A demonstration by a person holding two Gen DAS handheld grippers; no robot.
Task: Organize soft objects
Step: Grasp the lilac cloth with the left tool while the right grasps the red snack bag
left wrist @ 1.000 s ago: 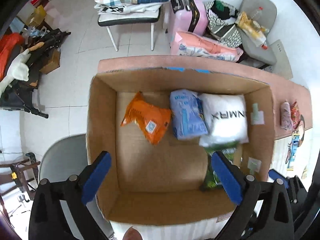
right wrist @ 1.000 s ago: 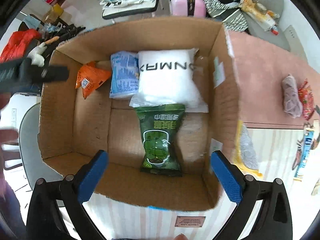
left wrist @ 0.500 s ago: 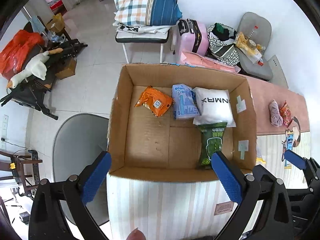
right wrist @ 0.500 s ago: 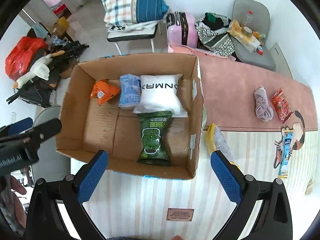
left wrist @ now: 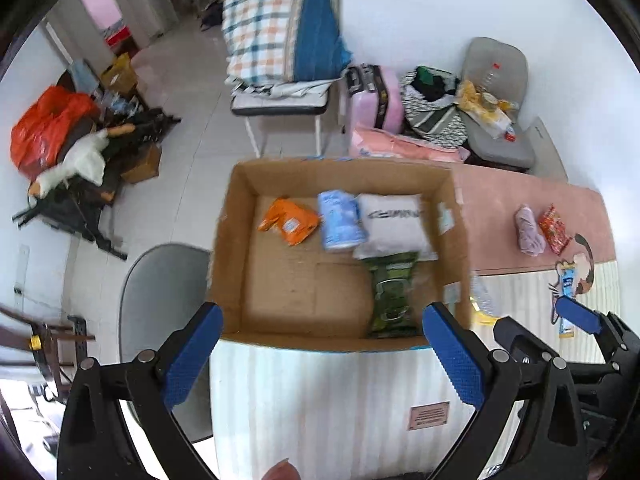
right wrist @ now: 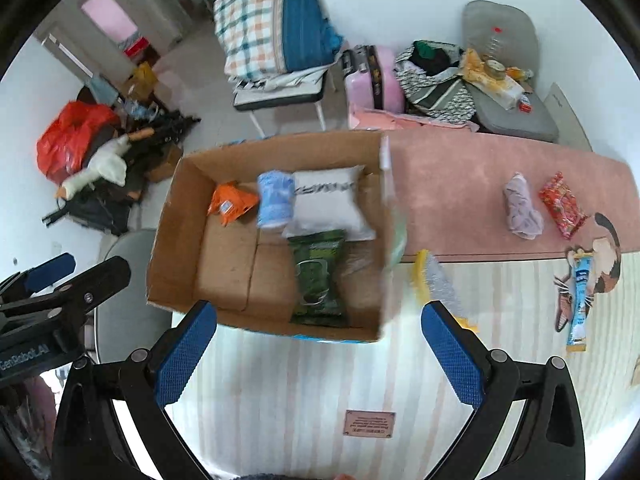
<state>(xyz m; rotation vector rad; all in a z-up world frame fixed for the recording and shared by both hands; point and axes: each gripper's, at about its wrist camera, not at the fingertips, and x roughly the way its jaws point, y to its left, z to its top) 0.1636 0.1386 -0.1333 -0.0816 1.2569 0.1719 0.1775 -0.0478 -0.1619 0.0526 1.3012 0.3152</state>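
Seen from the left wrist, the left gripper (left wrist: 322, 354) hangs with fingers (left wrist: 192, 354) spread and empty before an open cardboard box (left wrist: 230, 240) on the desk (left wrist: 320, 400), which holds four soft packs: an orange pouch (left wrist: 289, 222), a blue pack (left wrist: 340, 222), a white pillow pack (left wrist: 394, 222) and a green pack (left wrist: 392, 294) lying near the front wall. Well apart, on the pink cloth to the right, a purple cloth roll (left wrist: 529, 230) lies just beside a red pack (left wrist: 554, 229); both look light and limp, likely to sag and best pinched across the middle. From the right wrist, the right gripper (right wrist: 320, 352) likewise has its fingers (right wrist: 452, 354) wide and holds nothing. The box (right wrist: 168, 240) shows the same four packs, its left half bare. Outside it, a yellow-edged sponge (right wrist: 438, 284) rests just beside the box's right wall, the cloth roll (right wrist: 522, 208) and red pack (right wrist: 562, 204) lie farther right, and a blue sachet (right wrist: 580, 300) lies on a cat picture; its film looks slippery, so a grip at mid-length seems safest.
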